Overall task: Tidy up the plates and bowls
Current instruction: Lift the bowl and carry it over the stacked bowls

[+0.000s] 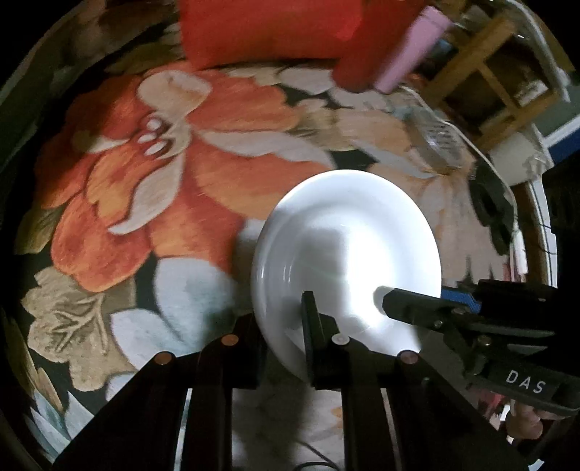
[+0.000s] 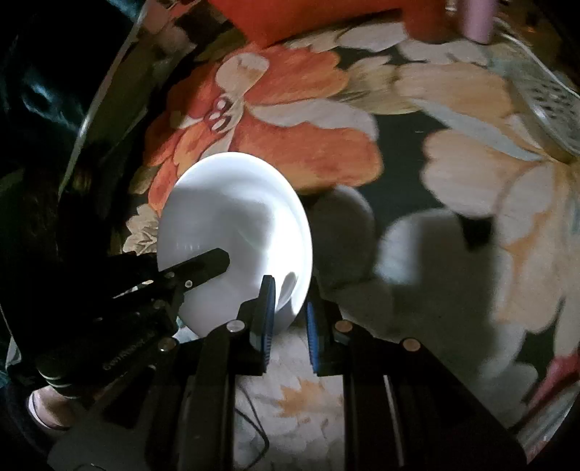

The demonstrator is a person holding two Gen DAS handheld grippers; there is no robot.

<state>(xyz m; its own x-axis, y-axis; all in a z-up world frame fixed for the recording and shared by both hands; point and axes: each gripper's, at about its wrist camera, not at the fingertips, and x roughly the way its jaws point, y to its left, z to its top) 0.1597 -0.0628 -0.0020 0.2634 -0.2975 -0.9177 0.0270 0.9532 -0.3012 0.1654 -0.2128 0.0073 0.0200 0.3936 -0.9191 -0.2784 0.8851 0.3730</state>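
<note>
Floral carpet (image 1: 224, 152) in orange, cream and black covers the floor. Red cushion (image 1: 261, 32) at far edge; wooden shelf frame (image 1: 496, 76) far right. Lighting dim.

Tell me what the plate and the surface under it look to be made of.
White plate: glazed ceramic or opal glass by the look, smooth and glossy, with a bright glare spot. Floral surface: soft woven or plush fabric, matte, with brushed-looking fibres; blur leaves the weave unclear.
</note>
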